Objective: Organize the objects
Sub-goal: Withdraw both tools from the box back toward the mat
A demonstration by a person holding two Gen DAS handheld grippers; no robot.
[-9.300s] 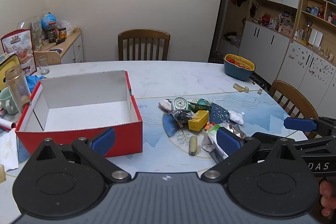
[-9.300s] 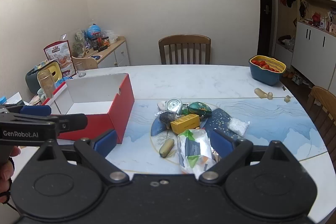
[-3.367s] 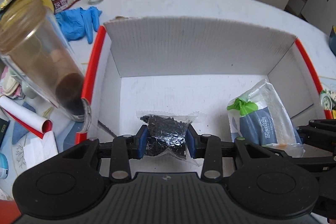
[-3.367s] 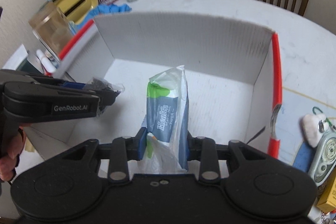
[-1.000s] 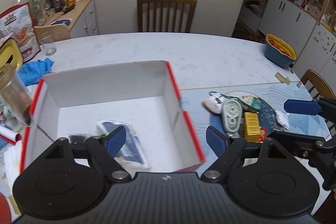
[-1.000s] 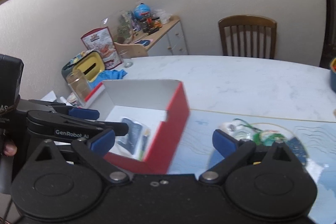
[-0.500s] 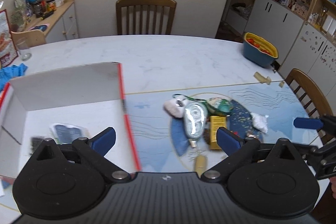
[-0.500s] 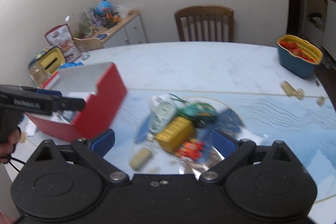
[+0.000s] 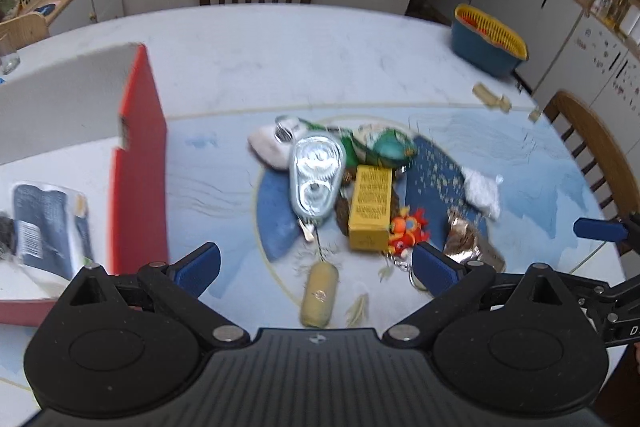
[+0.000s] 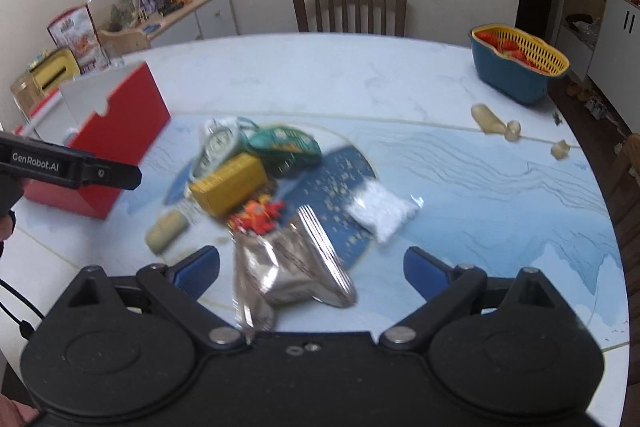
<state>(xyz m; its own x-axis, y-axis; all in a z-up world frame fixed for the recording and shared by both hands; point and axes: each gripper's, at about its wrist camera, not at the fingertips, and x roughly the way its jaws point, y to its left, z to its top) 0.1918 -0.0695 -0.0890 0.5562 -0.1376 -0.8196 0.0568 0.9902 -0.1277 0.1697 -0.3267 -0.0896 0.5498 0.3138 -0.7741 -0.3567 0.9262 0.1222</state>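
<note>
The table (image 9: 320, 39) filled most of both wrist views, and the red box (image 9: 138, 163) stood at the left edge of the left wrist picture, its white inside open and a blue-and-white packet (image 9: 44, 223) already lying on its floor at far left. The rest of the clutter sat in a heap over the round blue patch at frame centre, well apart from the box wall. Largest in the heap was the silver foil pouch (image 10: 288, 267), which in the right wrist view lay low and centre, directly ahead of the right gripper (image 10: 312, 267) and between its two blue pads, long axis running roughly up the frame along the fingers. That gripper was spread wide and held nothing. Next came the yellow carton (image 9: 370, 213), upright in the left picture's centre with its long side running up and down, beside the clear oval case (image 9: 316, 179) to its left and the green pouch (image 9: 388, 147) above it. Smaller still, the orange toy (image 9: 408, 229) lay just right of the carton, the white packet (image 10: 382, 211) sat off to the right of centre, and the beige roll (image 9: 320, 293) lay at lower centre, long axis along the fingers, right ahead of the left gripper (image 9: 316, 267), which was likewise wide open and empty. By my reading, each gripper had its own nearest piece: roll for the left, foil pouch for the right.
</note>
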